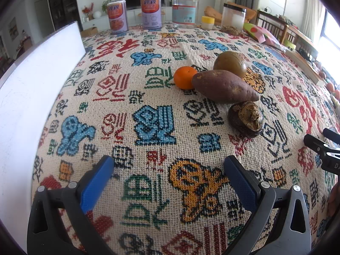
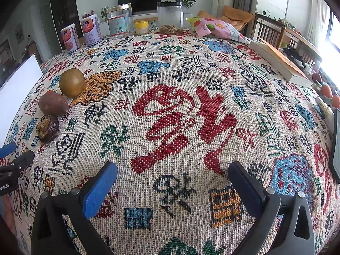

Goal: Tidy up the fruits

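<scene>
Woven tablecloth (image 1: 148, 97) with coloured characters covers the whole table, both my grippers hover low over it. My left gripper (image 1: 169, 177) is spread wide, blue pads (image 1: 96, 182) apart, nothing between them. My right gripper (image 2: 173, 183) is the same, released and empty.

Fruits sit in a tight cluster ahead of my left gripper: small orange (image 1: 185, 77) at the back left, touching the sweet potato (image 1: 223, 86), which lies on its side. Round greenish-brown fruit (image 1: 230, 63) sits behind the sweet potato, touching it. Dark mangosteen (image 1: 245, 119) is nearest, just beside the sweet potato's tip. From my right wrist view the cluster is off to the left.

White board (image 1: 31, 97) stands along the left edge. Two cans (image 1: 116, 17), jars (image 1: 184, 10), snack bag (image 2: 216, 28) line the far side. Book (image 2: 280, 61) lies at right.
</scene>
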Demonstrator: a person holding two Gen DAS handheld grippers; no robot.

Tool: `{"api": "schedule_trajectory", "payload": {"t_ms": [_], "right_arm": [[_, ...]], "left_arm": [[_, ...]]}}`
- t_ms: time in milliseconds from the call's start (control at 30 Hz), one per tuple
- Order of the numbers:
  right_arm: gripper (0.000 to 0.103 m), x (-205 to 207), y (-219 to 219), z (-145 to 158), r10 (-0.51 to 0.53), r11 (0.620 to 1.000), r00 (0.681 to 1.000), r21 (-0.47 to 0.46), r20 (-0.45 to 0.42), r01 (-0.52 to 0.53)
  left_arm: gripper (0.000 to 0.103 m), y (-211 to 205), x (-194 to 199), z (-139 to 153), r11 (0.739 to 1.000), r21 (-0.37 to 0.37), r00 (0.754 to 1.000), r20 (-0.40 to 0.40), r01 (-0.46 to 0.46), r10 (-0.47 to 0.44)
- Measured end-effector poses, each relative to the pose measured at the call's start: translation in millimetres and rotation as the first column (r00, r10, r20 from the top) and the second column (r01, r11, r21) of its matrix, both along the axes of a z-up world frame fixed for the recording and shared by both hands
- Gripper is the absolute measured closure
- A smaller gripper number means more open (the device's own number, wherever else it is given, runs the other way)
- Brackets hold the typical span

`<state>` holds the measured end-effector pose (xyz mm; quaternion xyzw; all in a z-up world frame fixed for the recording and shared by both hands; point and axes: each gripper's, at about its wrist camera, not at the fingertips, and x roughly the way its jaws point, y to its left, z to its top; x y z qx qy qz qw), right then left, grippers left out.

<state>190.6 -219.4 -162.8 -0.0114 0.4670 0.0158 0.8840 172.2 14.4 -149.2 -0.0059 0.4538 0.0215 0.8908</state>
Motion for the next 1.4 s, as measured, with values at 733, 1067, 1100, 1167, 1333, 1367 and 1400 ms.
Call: {"api": "schedule_trajectory", "payload": {"t_ms": [733,1067,1100,1167,1333,1367,1400], "right_arm": [[0.000,0.6,-0.2,0.3,0.000,1.000,1.000,0.000,0.000,0.000],[0.000,0.7,-0.2,0.3,0.000,1.000,1.000,0.001,0.000,0.000],[0.000,0.6,-0.2,0.2,0.000,1.000,1.000,0.001,-0.001,0.000],[0.000,0.6,-0.2,0.2,0.000,1.000,1.000,0.001,-0.001,0.000],[0.000,0.8,-0.1,0.3,0.000,1.000,1.000,0.000,-0.001,0.000],[0.000,0.7,-0.1,0.3,0.000,1.000,1.000,0.000,-0.001,0.000],[0.000,0.6,-0.1,0.2,0.000,1.000,1.000,0.000,-0.001,0.000]], "left_arm": [[0.001,-0.1,-1.0,-0.3,1.000,0.000,1.000,0.001,0.001,-0.001],[0.002,10.5,36.9,25.9,0.986,-0.165,0.999,-0.031,-0.017,0.013],[0.002,10.2,46.1,29.5,0.988,-0.154,1.000,-0.029,-0.012,0.007],[0.002,15.9,65.0,33.2,0.989,-0.150,1.000,-0.027,-0.008,0.004],[0.004,54.7,104.2,30.2,0.954,-0.253,0.987,-0.060,-0.161,0.151],[0.004,54.0,111.5,28.3,0.949,-0.271,0.986,-0.077,-0.161,0.145],[0.005,49.9,119.4,25.7,0.951,-0.273,0.988,-0.099,-0.145,0.122]]}}
